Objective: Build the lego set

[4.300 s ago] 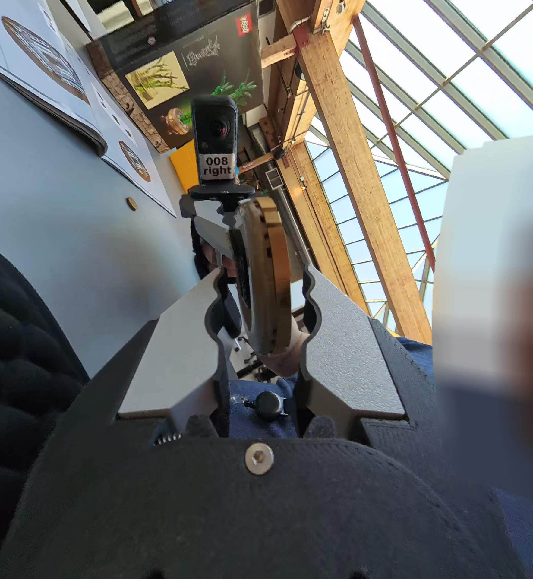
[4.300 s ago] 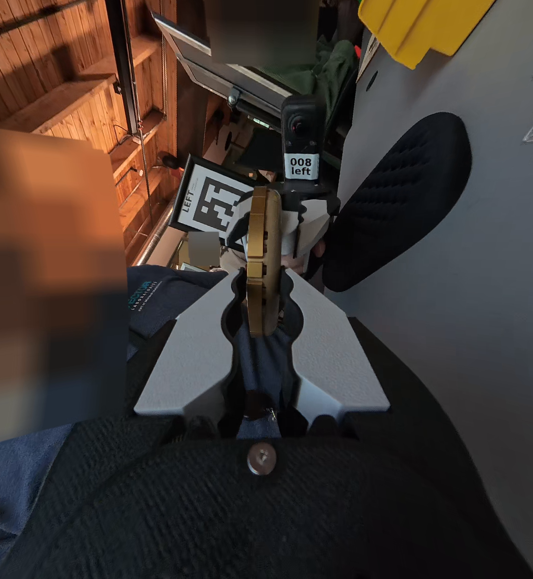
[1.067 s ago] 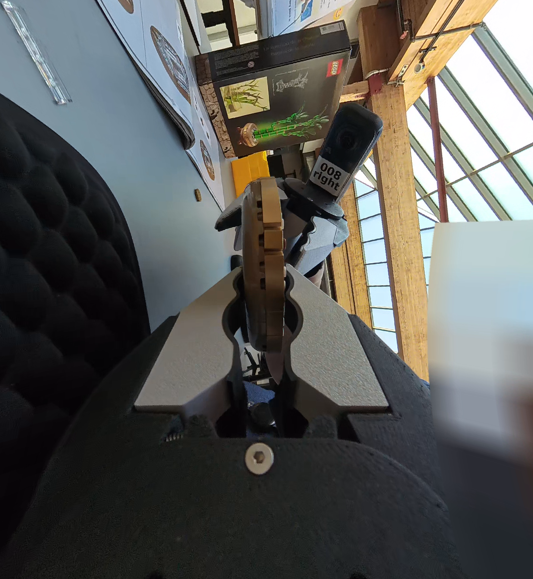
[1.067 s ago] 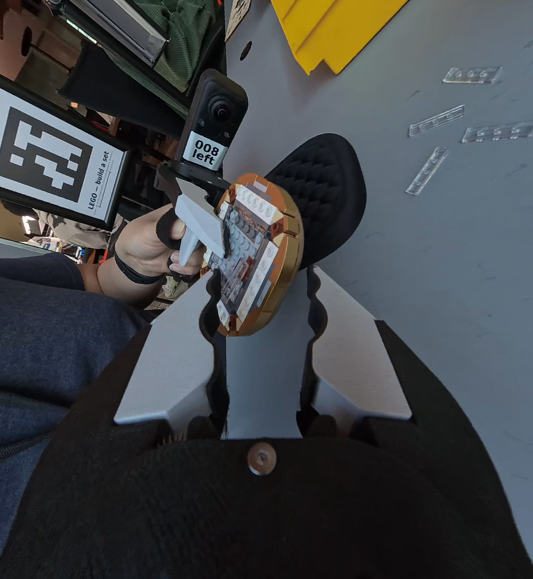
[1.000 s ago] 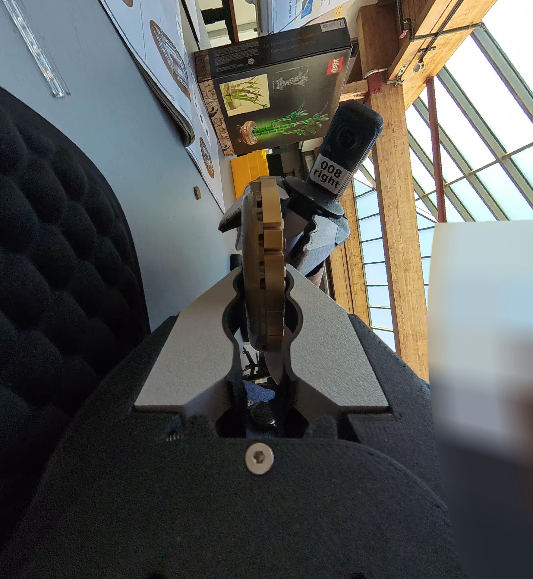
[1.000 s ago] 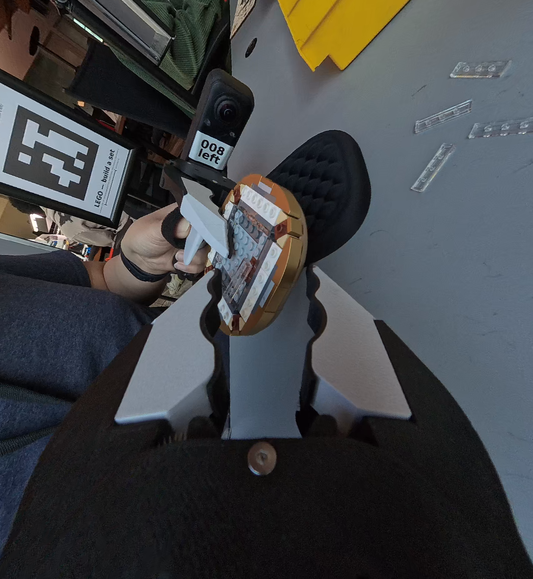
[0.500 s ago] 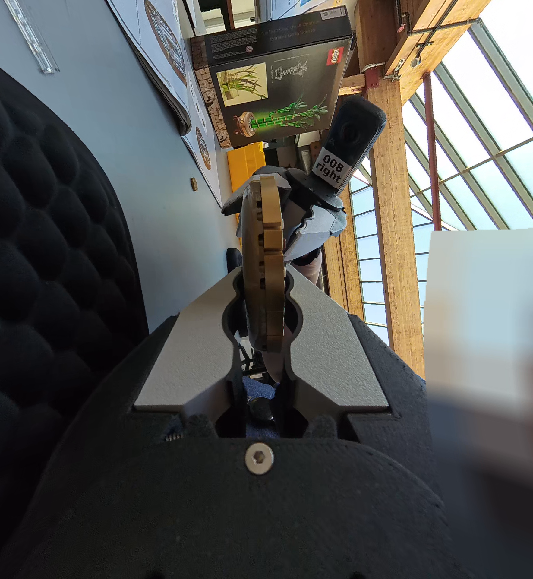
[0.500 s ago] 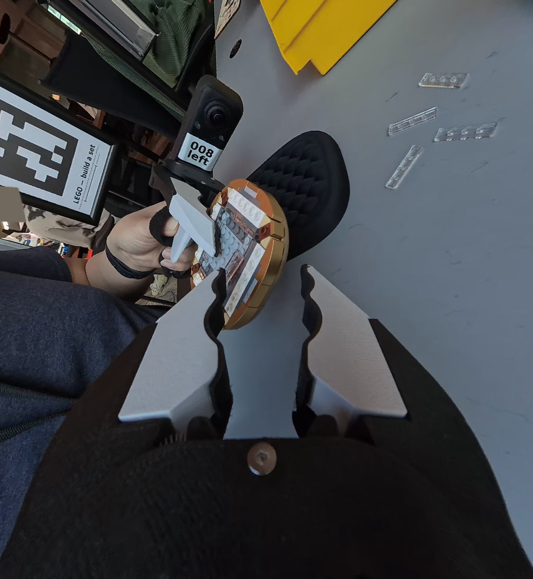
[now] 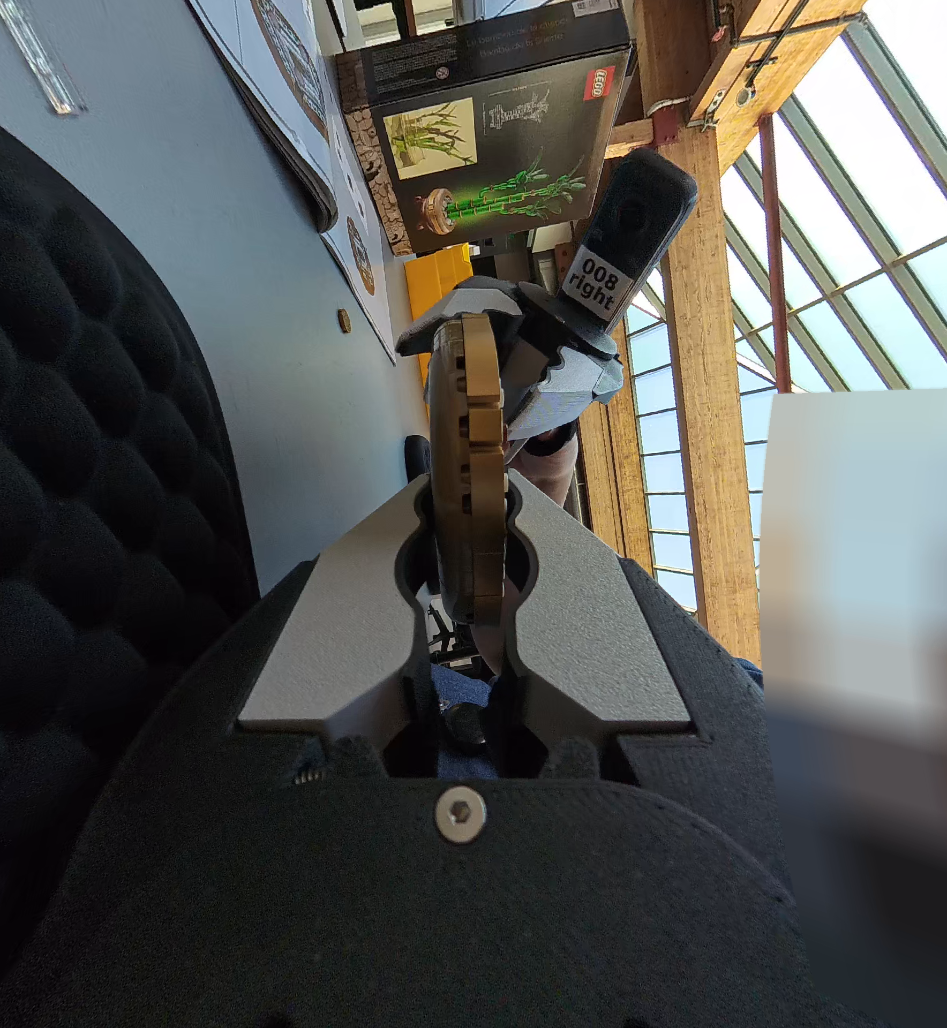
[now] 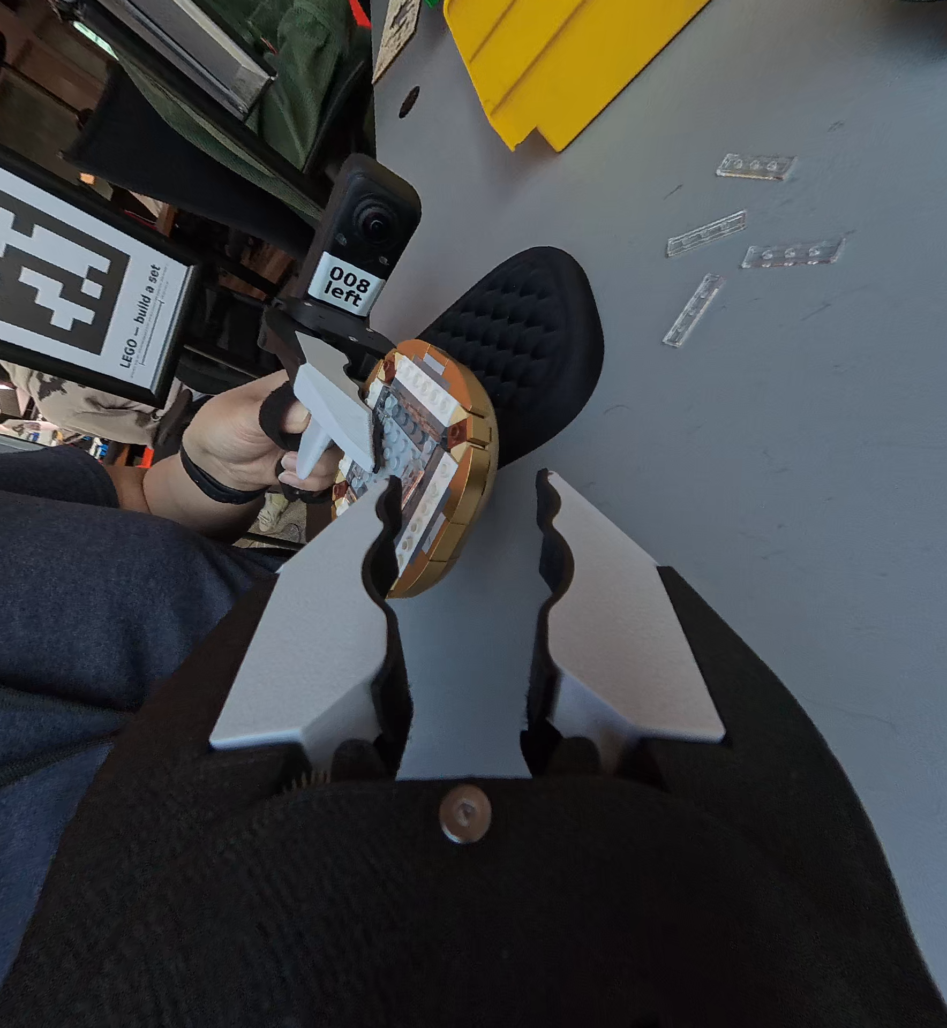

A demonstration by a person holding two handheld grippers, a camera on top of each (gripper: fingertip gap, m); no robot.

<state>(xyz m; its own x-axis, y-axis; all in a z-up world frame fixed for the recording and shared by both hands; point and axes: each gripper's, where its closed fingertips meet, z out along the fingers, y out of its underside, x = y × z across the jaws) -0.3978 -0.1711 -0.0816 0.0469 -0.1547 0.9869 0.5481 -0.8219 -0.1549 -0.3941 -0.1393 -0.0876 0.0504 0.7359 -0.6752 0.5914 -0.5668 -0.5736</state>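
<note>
The round gold-rimmed lego base (image 9: pixel 474 473) is edge-on in the left wrist view. My left gripper (image 9: pixel 468 500) is shut on its rim and holds it in the air above the grey table. In the right wrist view the base's studded face (image 10: pixel 432 445) shows grey, white and brown plates. The left gripper (image 10: pixel 371 445) clamps its far side. My right gripper (image 10: pixel 465 481) is open and empty. The base's near rim sits by its left finger (image 10: pixel 349 556). The right gripper also shows in the left wrist view (image 9: pixel 516 350), open around the base's far rim.
A black dimpled pad (image 10: pixel 521 361) lies under the base. Several clear flat plates (image 10: pixel 705 233) lie on the table (image 10: pixel 794 500) beyond it, near a yellow bin (image 10: pixel 560 61). The set's box (image 9: pixel 488 139) and open booklet (image 9: pixel 271 111) stand farther off. A framed marker sign (image 10: pixel 54 278) is at left.
The right gripper, earlier shut on the base, has let go and stands open. The left gripper has shut on the base. The base has drifted toward the right gripper's left finger.
</note>
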